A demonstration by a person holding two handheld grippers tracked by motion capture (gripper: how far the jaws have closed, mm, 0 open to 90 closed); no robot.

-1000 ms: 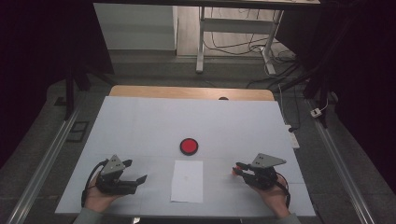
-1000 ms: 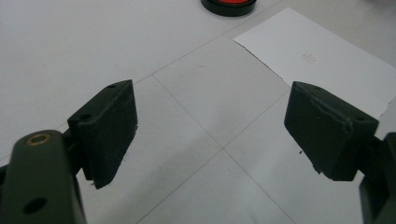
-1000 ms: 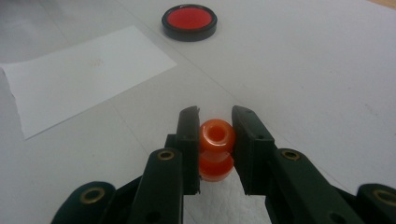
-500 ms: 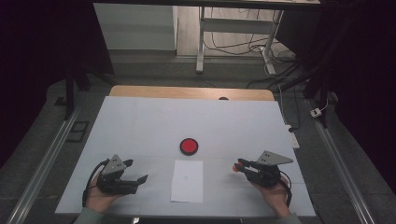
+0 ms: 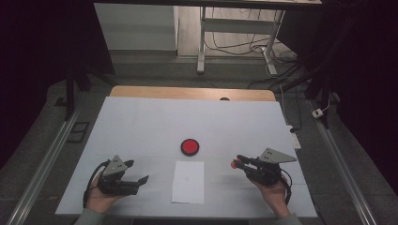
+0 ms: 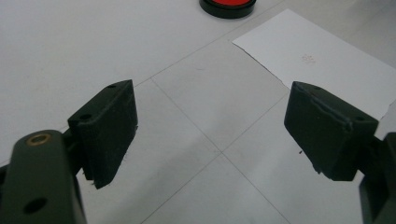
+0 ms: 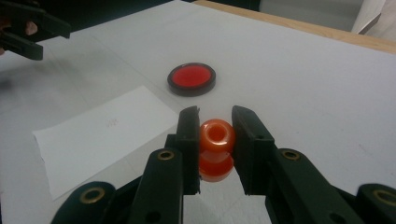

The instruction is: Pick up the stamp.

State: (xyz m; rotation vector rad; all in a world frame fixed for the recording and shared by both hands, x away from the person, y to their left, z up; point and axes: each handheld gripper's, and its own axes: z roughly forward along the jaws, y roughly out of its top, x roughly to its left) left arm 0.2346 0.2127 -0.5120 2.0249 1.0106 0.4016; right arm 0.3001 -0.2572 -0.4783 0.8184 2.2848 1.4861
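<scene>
My right gripper [image 7: 214, 140] pinching orange bead [image 7: 216, 136] between both jaws, just above white table [image 5: 141, 126], right of paper sheet [image 5: 188, 182]. My left gripper [image 5: 136, 178] spread wide, nothing between jaws, resting low at near-left corner, left of sheet. Red disc in black rim [image 5: 190, 146] lies flat just beyond sheet's far edge, between my two grippers, apart from both.

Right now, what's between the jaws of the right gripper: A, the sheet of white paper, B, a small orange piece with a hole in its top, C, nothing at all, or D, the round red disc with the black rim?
B: in the right gripper view, the right gripper has its jaws closed on a small orange piece with a hole in its top.
</scene>
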